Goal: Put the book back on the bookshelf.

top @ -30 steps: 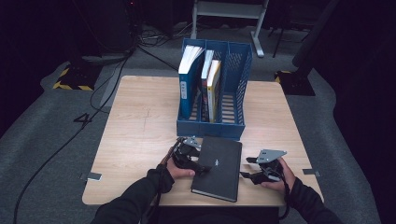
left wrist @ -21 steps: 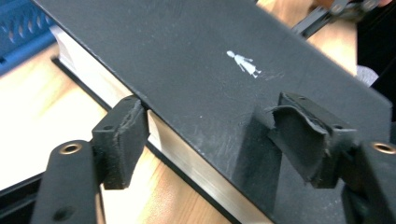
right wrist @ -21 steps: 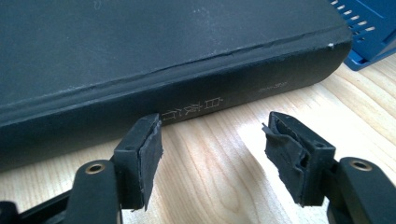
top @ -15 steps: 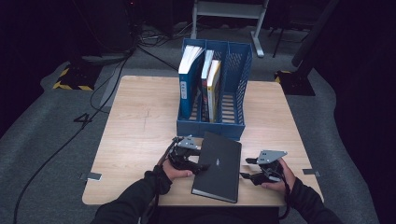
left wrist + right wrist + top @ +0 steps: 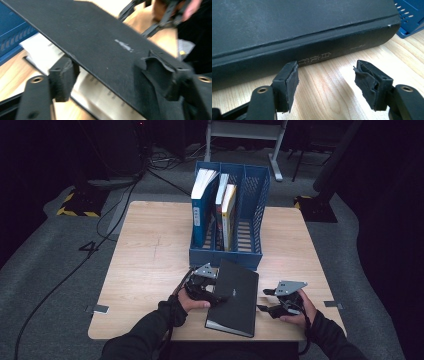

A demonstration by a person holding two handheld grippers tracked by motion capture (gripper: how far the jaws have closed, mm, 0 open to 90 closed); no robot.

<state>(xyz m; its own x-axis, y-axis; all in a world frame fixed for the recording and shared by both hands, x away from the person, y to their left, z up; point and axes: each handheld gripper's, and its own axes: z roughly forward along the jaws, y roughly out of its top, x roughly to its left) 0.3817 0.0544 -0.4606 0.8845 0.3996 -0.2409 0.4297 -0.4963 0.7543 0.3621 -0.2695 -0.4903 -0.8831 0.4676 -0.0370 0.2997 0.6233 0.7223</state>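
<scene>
The left tool (image 5: 212, 292) pinches the lifted front cover of the thick black hardcover book (image 5: 235, 296) lying on the wooden table (image 5: 150, 265). The right tool (image 5: 267, 301), spread, should clamp the spine squarely before lifting.
</scene>
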